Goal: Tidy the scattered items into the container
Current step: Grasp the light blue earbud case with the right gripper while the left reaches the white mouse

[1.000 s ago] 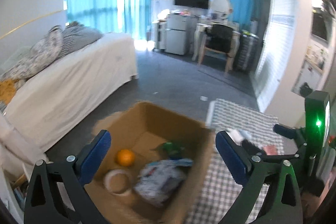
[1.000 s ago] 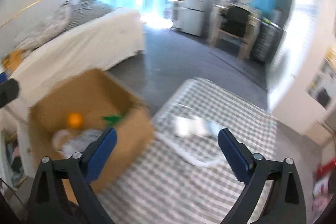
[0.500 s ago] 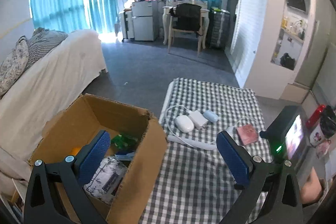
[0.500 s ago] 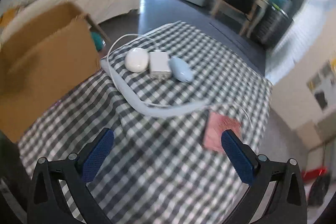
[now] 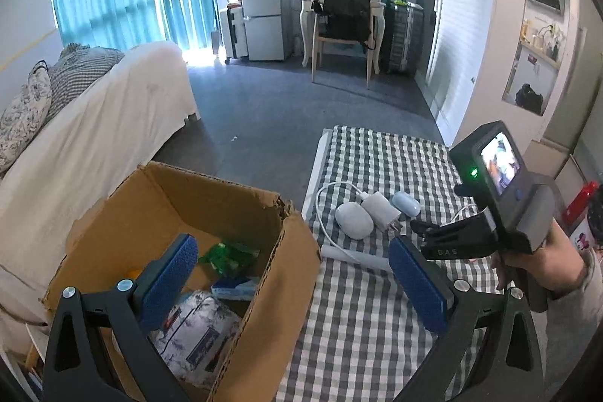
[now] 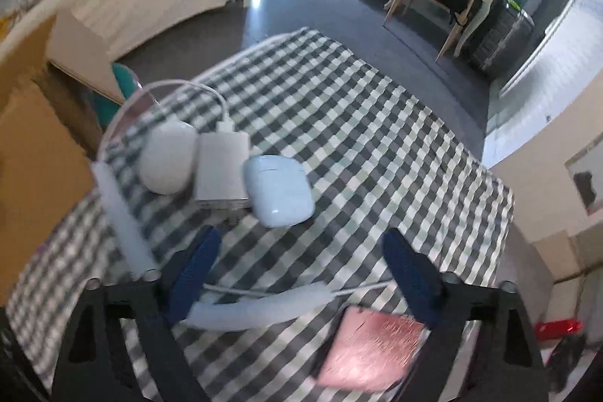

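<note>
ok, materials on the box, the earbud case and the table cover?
Box: brown corrugated cardboard, matte; the torn rim shows fluting. Earbud case: pale blue, smooth and glossy with a lid seam, probably hard plastic. Table cover: grey and white gingham, soft and matte, looks like woven fabric, though coated cloth can't be ruled out.

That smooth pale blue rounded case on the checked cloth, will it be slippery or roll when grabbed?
The pale blue rounded case looks glossy, so probably slippery between pads. Its curved sides may let it squirt out. It lies flat on the checked cloth, so rolling seems unlikely.
</note>
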`<act>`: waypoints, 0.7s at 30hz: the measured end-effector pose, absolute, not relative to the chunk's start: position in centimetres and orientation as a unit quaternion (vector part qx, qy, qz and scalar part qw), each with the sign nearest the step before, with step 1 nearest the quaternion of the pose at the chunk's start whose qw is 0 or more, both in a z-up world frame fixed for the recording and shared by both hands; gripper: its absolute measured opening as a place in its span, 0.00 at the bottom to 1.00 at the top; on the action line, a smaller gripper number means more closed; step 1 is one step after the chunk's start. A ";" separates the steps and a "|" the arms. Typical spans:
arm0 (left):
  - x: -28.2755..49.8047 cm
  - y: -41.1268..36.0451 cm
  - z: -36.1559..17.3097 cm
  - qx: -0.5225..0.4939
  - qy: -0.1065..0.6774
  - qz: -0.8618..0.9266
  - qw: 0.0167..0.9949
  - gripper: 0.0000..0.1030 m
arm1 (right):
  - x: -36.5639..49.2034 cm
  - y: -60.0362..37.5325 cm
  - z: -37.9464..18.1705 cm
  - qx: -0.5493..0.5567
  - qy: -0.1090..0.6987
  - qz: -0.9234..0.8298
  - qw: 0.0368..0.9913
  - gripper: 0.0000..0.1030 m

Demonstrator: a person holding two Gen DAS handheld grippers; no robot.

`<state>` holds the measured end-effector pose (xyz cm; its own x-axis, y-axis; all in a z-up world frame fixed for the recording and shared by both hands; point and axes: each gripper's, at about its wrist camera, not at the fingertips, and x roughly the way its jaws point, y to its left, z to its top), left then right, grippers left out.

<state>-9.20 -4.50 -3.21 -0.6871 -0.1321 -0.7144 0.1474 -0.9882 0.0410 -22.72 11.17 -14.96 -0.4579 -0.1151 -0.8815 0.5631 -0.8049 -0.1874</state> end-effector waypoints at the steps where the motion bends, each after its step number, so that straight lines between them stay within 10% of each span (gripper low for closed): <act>1: -9.5 -4.5 -3.4 0.390 0.011 -0.918 0.074 1.00 | -23.1 11.0 -15.3 0.481 0.242 -0.817 0.204 0.73; 13: -11.2 -5.1 -5.4 0.408 0.015 -0.910 0.074 1.00 | -24.8 9.8 -17.0 0.480 0.292 -0.792 0.242 0.68; 17: -11.4 -4.9 -5.8 0.412 0.014 -0.908 0.072 1.00 | -25.6 9.1 -17.4 0.493 0.300 -0.774 0.259 0.40; 21: -11.6 -4.8 -5.9 0.412 0.012 -0.908 0.069 1.00 | -26.5 8.7 -17.6 0.501 0.305 -0.769 0.252 0.36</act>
<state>-11.58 -4.82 -5.87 -0.6503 -0.1160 -0.7508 0.1360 -0.9901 0.0352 -26.51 8.70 -17.62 -0.3701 -0.0817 -0.9254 0.6939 -0.6866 -0.2169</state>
